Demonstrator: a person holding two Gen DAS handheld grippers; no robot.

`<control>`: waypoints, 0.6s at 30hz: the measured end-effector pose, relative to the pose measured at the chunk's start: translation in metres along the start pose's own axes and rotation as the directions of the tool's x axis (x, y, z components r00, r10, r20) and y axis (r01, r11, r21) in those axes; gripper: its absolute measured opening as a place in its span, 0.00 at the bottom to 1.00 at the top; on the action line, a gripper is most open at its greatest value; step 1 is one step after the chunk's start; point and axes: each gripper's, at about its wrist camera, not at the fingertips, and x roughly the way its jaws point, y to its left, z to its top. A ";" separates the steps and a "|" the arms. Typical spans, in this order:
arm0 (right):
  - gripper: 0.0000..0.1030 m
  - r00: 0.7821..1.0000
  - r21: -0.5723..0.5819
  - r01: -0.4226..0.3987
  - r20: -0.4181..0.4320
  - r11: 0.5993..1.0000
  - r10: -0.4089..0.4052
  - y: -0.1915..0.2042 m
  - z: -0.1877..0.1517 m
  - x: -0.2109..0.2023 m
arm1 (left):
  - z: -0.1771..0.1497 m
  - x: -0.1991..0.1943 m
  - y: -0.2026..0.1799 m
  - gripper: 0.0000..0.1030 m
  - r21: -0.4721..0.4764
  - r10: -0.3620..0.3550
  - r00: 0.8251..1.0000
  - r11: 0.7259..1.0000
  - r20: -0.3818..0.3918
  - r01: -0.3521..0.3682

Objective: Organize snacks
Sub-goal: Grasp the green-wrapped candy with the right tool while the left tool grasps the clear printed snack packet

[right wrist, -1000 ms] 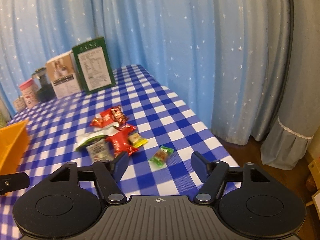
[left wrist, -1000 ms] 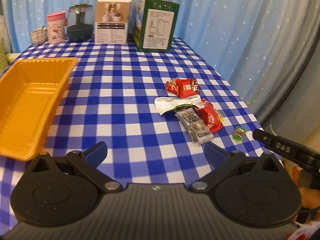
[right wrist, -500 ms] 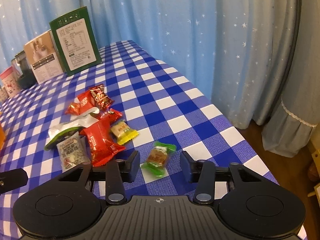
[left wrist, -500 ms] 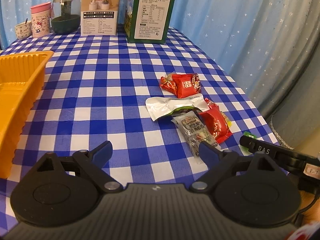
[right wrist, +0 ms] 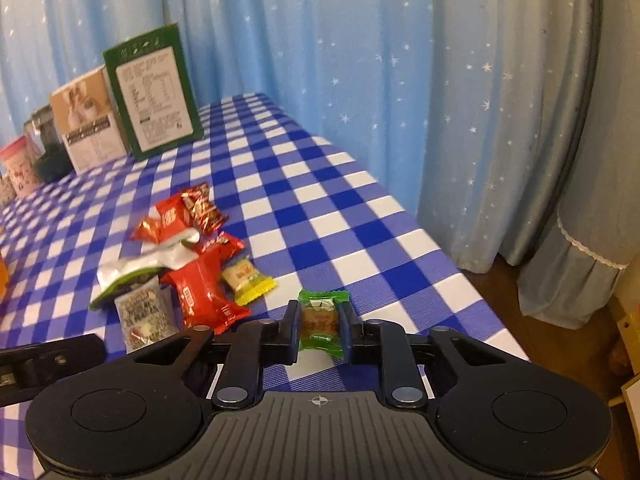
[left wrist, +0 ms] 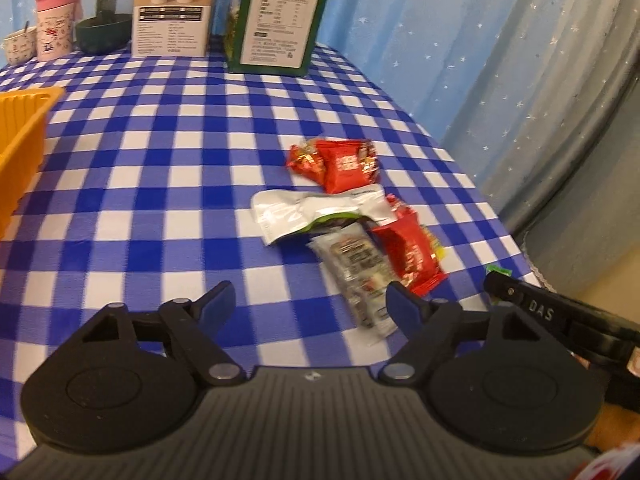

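Observation:
A pile of snacks lies on the blue checked table: a red packet, a white and green pouch, a clear packet, another red packet and a yellow candy. My right gripper is shut on a green-wrapped candy at the table's near right side. My left gripper is open and empty, just in front of the clear packet. An orange tray stands at the left edge of the left wrist view.
At the back stand a green box, a beige box, a dark pot, a pink cup and a small mug. The table's right edge drops off by the blue curtain.
My right gripper moved down onto the green candy and closed on it. My left gripper moved forward toward the snack pile and stayed open.

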 end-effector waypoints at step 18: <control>0.20 1.000 0.075 -0.010 -0.001 0.997 0.010 -0.012 0.004 -0.006 | 0.004 0.041 -0.040 0.37 0.178 0.055 0.998 0.983 -0.025 -0.049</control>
